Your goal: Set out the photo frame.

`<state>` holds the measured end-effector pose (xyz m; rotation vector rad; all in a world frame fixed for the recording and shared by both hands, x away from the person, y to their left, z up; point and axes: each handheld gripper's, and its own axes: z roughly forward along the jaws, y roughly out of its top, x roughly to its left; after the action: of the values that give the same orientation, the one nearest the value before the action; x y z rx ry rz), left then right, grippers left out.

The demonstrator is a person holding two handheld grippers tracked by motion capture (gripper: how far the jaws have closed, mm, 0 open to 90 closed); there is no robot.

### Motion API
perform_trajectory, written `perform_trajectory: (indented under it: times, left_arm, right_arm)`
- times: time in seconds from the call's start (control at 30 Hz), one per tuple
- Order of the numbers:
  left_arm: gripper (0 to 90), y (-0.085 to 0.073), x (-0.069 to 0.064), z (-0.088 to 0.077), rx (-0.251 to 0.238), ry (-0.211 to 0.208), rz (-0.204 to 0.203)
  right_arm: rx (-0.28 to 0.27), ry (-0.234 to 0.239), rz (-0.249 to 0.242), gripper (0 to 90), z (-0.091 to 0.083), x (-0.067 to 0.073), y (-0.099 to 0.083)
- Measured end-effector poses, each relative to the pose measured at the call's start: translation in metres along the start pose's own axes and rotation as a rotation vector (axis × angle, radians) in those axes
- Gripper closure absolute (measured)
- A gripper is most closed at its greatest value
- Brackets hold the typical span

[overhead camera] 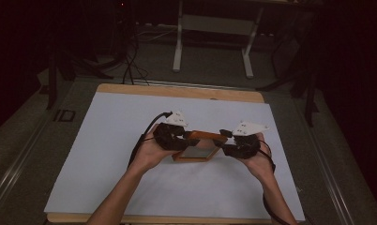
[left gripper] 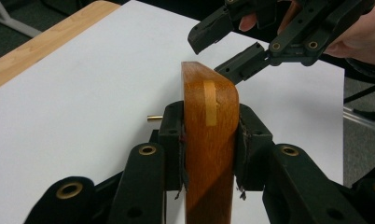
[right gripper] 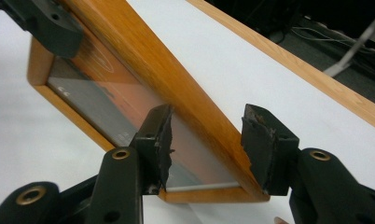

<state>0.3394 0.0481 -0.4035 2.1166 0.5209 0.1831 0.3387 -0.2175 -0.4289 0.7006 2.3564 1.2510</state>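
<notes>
Wooden frame held up over the table, left tool gripping, right tool astride its far corner.

The frame point(overhead camera: 198, 145) hangs just above the white sheet point(overhead camera: 111, 140) that covers the table point(overhead camera: 177, 90), between the two hands. The left tool point(left gripper: 209, 135) is clamped tight on the frame's edge, pads pressed to both wooden faces. The right tool point(right gripper: 206, 140) straddles the opposite corner of the frame with its jaws half wide; the pads stand just beside the wood and glass without pressing, as far as I can tell. The step in hand looks like a handover or a two-handed regrip. Next, the right tool would need to close squarely on the rail, clear of the glass, before the left tool lets go.
</notes>
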Motion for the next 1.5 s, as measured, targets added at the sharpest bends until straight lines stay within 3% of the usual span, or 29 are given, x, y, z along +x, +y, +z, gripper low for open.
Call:
perform_trajectory:
  times: [0.5,0.73,1.03,1.2,1.5]
  left_arm:
    - [68.8,0.019,0.000,-0.001,0.044,-0.011,0.072]
    - [68.7,0.022,-0.001,0.002,0.041,-0.022,0.097]
    - [68.6,0.024,-0.006,0.004,0.046,-0.049,0.161]
    - [68.5,0.026,-0.006,0.006,0.048,-0.063,0.180]
    - [67.4,0.029,-0.006,0.009,0.046,-0.072,0.195]
  right_arm:
    - [-0.017,0.064,-0.031,51.1,0.002,0.004,0.007]
    - [-0.036,0.119,-0.052,44.2,0.007,0.006,0.012]
    - [-0.037,0.167,-0.082,39.4,0.016,0.011,0.015]
    - [-0.036,0.195,-0.088,40.2,0.018,0.012,0.015]
    - [-0.035,0.197,-0.108,46.2,0.015,0.010,0.012]
